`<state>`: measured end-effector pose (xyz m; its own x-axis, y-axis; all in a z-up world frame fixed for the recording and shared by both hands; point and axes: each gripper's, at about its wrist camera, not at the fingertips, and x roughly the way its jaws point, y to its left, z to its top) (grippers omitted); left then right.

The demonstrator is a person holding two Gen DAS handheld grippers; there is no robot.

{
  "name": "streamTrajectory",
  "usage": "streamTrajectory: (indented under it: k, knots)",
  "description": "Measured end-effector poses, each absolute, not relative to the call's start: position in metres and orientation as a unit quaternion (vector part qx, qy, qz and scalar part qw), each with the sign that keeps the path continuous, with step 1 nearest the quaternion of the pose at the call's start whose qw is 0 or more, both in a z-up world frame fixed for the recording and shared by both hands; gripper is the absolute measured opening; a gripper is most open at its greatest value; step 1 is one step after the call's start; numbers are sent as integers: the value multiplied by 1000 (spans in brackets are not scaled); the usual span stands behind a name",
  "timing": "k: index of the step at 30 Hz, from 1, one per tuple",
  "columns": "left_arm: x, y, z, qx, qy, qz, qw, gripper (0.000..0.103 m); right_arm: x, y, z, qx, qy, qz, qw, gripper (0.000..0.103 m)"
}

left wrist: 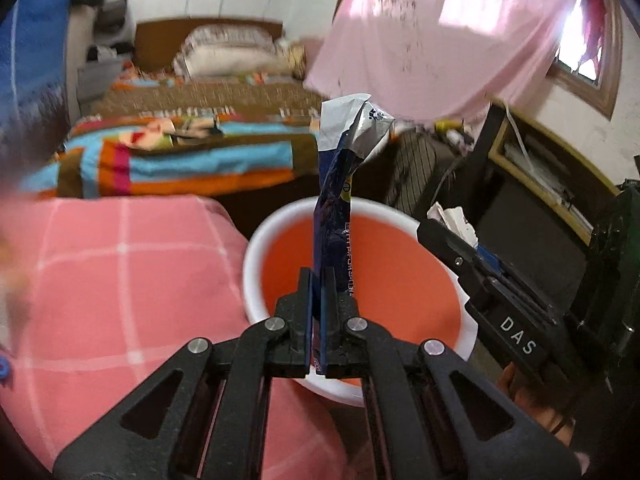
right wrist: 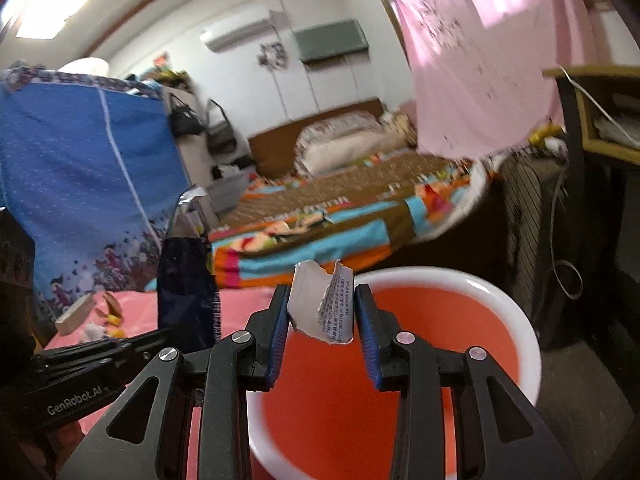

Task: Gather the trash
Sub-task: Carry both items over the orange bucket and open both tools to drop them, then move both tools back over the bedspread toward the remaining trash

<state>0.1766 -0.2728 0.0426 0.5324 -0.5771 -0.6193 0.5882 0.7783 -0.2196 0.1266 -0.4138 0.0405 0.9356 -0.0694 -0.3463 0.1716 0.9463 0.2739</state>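
Over the bin (left wrist: 360, 280), both grippers carry trash, so this reads as the drop-off step. L gripper (left wrist: 319, 280) has its jaws pinched nearly together on a long dark-blue wrapper (left wrist: 334, 216), clamped near the bottom end so the rest stands upright above the bin's mouth; the torn top flares open, silver foil lining showing, w/ crinkled, glossy plastic below. Prob held low like that so it drops straight in once let go.

R gripper (right wrist: 322, 312) holds a torn paper scrap (right wrist: 320, 308) between blue ribbed pads, jaws at a narrow-to-mid gap & touching the scrap on both sides. Scrap is thin white paper, ragged along the top, folded down the middle, small print on the right half. It sits just at the near rim, over the orange inside.

Bin is round, w/ a thick smooth white rim (right wrist: 500, 300) and orange interior, looks like hard plastic; nothing visible inside from either view. It stands just beside a pink checked quilt (left wrist: 120, 272), soft & padded. More bits lie on that quilt at far left in the R view (right wrist: 96, 320), blurred, can't tell what, likely more to pick up. Bed w/ striped multicolour cover (left wrist: 180, 160) behind; pink cloth (left wrist: 440, 40) hangs above.
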Motion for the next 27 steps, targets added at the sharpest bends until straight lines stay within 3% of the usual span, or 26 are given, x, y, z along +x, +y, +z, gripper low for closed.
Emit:
streamTrajectory:
  k: [10, 12, 18, 25, 27]
  knots:
    - [186, -291, 24, -9, 412, -322, 852, 11, 121, -433, 32, 189, 200, -83, 958, 37]
    - [189, -291, 22, -14, 415, -320, 852, 18, 121, -436, 31, 194, 203, -87, 956, 43]
    - [189, -280, 23, -28, 399, -311, 862, 29, 120, -441, 31, 201, 206, -93, 953, 46]
    - [182, -249, 37, -34, 335, -285, 897, 46, 117, -433, 41, 189, 181, -88, 961, 47]
    - [178, -237, 44, -37, 308, -271, 911, 55, 115, -427, 46, 181, 167, -86, 965, 53]
